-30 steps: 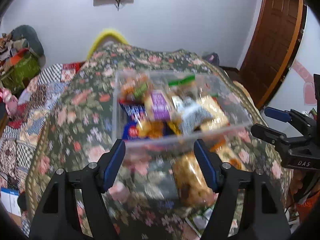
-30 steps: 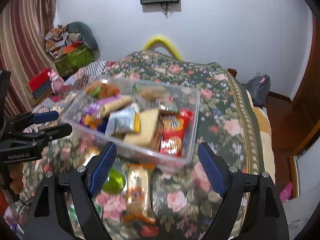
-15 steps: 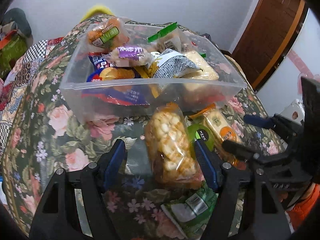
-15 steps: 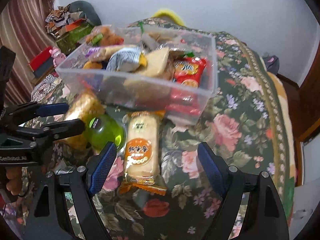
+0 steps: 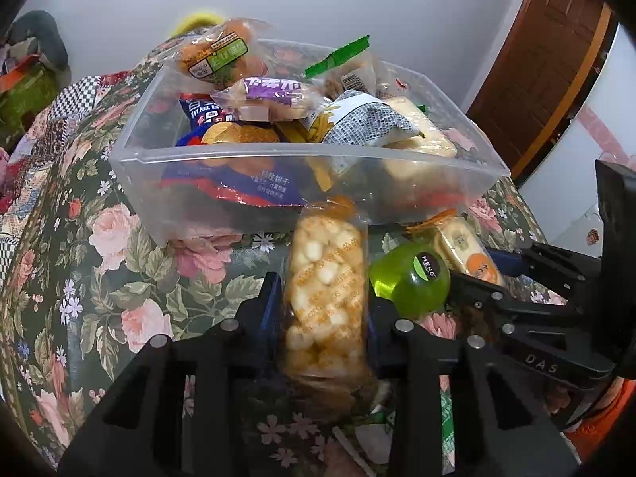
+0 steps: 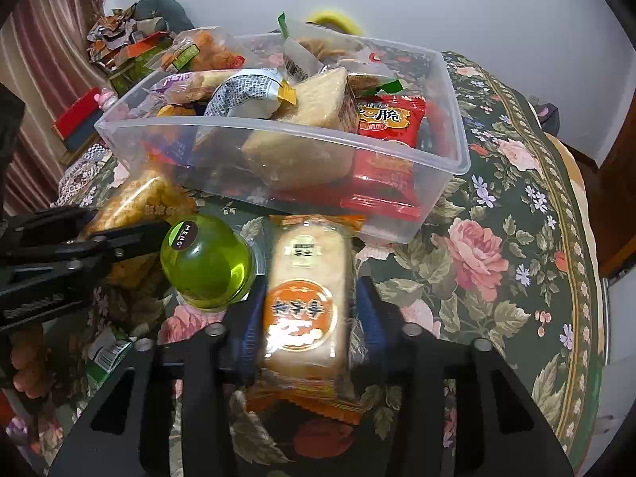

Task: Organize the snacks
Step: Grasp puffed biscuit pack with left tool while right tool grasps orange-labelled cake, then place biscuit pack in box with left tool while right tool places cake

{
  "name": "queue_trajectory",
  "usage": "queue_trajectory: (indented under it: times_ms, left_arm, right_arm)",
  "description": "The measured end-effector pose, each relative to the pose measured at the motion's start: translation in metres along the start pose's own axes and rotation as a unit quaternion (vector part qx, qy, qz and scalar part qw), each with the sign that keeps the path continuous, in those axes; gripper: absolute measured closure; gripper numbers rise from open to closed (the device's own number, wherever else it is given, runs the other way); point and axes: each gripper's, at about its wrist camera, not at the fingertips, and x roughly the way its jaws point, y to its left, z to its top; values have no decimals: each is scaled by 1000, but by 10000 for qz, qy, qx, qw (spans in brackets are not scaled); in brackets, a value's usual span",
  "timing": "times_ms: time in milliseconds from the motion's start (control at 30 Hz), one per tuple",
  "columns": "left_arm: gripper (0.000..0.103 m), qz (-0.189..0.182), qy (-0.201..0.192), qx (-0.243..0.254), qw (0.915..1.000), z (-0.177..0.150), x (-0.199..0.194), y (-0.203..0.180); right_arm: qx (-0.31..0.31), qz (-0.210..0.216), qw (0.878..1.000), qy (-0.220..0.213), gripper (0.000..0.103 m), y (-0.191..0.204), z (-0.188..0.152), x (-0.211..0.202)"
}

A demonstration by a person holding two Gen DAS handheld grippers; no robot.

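A clear plastic bin [image 5: 246, 159] [image 6: 457, 147] heaped with snack packs stands on the floral bedcover. In front of it lie a clear bag of puffed corn snacks [image 5: 326, 290] [image 6: 135, 202], a green jelly cup [image 5: 413, 282] [image 6: 206, 262] and an orange rice-cracker pack [image 6: 306, 298] [image 5: 465, 250]. My left gripper [image 5: 322, 306] is shut on the corn snack bag, its blue pads pressing both sides. My right gripper [image 6: 306, 310] is shut on the rice-cracker pack. The two grippers sit side by side with the jelly cup between them.
A green-and-white packet [image 5: 445, 413] [image 6: 107, 353] lies on the bedcover under the grippers. A brown wooden door [image 5: 556, 59] stands at the right. Piled clothes and bags [image 6: 131, 43] sit beyond the bed's left side. The bed edge [image 6: 584, 278] runs along the right.
Both grippers came down and forward from above the bin to the loose snacks. The left jaws closed on the corn snack bag and the right jaws on the rice-cracker pack.
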Motion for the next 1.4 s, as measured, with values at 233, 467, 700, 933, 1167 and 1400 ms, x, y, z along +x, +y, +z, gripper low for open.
queue_trajectory:
  times_ms: [233, 467, 700, 933, 1167, 1400]
  left_arm:
    - [69, -3, -78, 82, 9999, -4, -10, -2]
    - [70, -35, -343, 129, 9993, -2, -37, -7]
    - [70, -92, -650, 258, 9975, 7, -68, -18]
    - [70, -136, -935, 281, 9951, 26, -87, -23]
    - [70, -134, -1201, 322, 9921, 54, -93, -27]
    - [70, -14, -1290, 339, 9911, 78, -81, -28]
  right_arm:
    - [-30, 45, 10000, -55, 71, 3, -4, -8]
    - [-50, 65, 9995, -319, 71, 5, -4, -30]
    - [-54, 112, 9977, -661, 71, 5, 4, -58]
    - [-109, 110, 9941, -1077, 71, 8, 23, -78]
    - [-109, -35, 9905, -1373, 71, 4, 47, -86]
    - [-50, -139, 9896, -1431, 71, -6, 65, -75]
